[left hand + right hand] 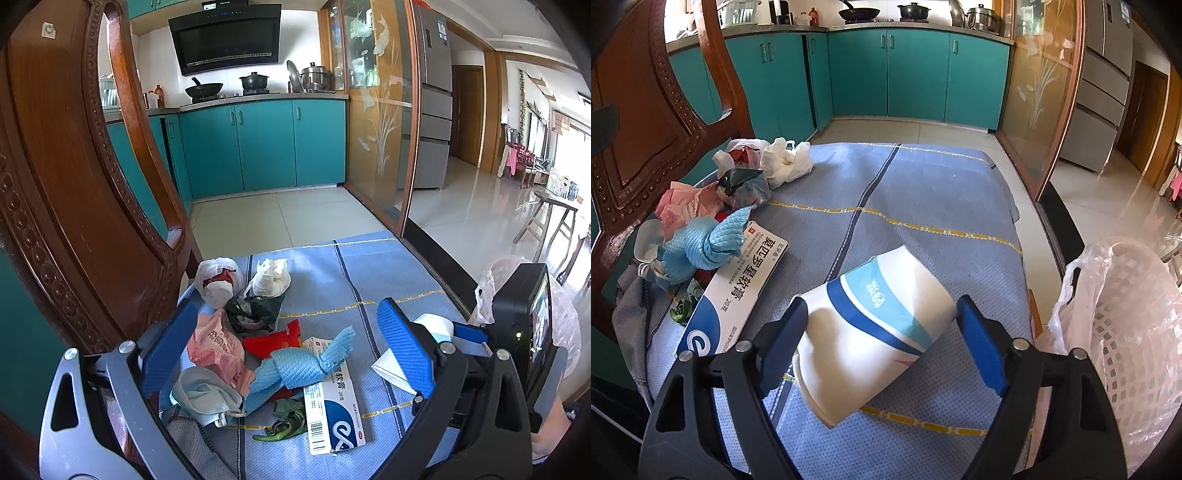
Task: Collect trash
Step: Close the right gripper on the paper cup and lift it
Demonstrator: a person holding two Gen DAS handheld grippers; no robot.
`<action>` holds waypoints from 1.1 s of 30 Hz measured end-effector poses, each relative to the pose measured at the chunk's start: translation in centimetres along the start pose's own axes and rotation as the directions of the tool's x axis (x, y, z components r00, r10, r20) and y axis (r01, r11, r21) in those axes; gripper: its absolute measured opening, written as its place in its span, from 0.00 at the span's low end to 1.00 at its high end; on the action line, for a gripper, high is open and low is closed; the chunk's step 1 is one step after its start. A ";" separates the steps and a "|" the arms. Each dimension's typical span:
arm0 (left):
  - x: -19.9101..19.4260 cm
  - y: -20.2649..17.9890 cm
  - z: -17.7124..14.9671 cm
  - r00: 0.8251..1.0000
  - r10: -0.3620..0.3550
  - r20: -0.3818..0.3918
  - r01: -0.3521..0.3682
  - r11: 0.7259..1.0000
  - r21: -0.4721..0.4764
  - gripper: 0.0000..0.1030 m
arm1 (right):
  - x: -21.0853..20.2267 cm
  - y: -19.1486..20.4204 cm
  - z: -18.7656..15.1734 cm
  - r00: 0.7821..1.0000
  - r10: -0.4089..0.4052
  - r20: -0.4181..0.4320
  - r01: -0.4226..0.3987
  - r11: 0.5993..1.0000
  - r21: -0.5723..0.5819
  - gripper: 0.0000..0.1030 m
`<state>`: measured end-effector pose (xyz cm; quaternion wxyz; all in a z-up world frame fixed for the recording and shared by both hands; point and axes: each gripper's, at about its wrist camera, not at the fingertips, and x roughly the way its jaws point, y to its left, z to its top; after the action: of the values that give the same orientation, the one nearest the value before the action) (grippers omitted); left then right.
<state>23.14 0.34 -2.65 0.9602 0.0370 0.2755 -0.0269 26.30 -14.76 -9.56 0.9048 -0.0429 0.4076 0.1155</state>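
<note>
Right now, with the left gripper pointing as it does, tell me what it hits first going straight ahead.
Most likely the knotted blue cloth, lying between the open fingers of the left gripper atop the trash pile; depth is uncertain.

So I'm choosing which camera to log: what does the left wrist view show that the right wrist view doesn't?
Only the left wrist view: the open left gripper, a red wrapper and the range hood.
Only the right wrist view: the whole white-and-blue paper cup between the right gripper's fingers, and the bag-lined white lattice basket.
Both: knotted blue cloth, white-and-blue medicine box, blue plaid mat.
</note>
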 end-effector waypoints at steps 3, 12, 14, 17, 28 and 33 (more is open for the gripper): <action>0.0 0.0 -0.1 1.000 -0.001 -0.003 0.001 1.000 0.002 0.95 | -0.1 -0.1 0.1 1.000 -0.001 0.011 0.001 1.000 -0.003 0.68; 0.1 0.1 -0.3 1.000 0.001 -0.019 -0.001 1.000 0.007 0.95 | -0.2 -0.9 0.4 0.999 0.009 0.045 -0.010 1.000 0.023 0.51; 0.3 0.2 -0.2 1.000 0.001 -0.020 -0.001 1.000 0.007 0.95 | -0.3 -1.1 0.5 0.998 0.015 0.053 -0.016 0.999 0.032 0.49; 0.3 0.3 -0.2 1.000 0.001 -0.024 -0.001 1.000 0.005 0.95 | -0.2 -1.2 0.5 0.999 0.019 0.051 -0.021 0.999 0.035 0.49; 0.6 0.4 -0.2 0.999 0.001 -0.043 -0.001 1.000 0.010 0.95 | -0.4 -1.1 0.4 0.998 0.019 0.057 -0.021 0.999 0.031 0.49; 0.9 0.2 -0.4 0.998 0.003 -0.063 -0.002 1.000 0.023 0.95 | -0.7 -1.0 0.5 0.997 0.013 0.074 -0.015 1.000 0.022 0.46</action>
<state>23.74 0.59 -3.41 0.9506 0.0493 0.3053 -0.0276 26.49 -15.73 -8.74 0.9189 -0.0255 0.3754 0.1186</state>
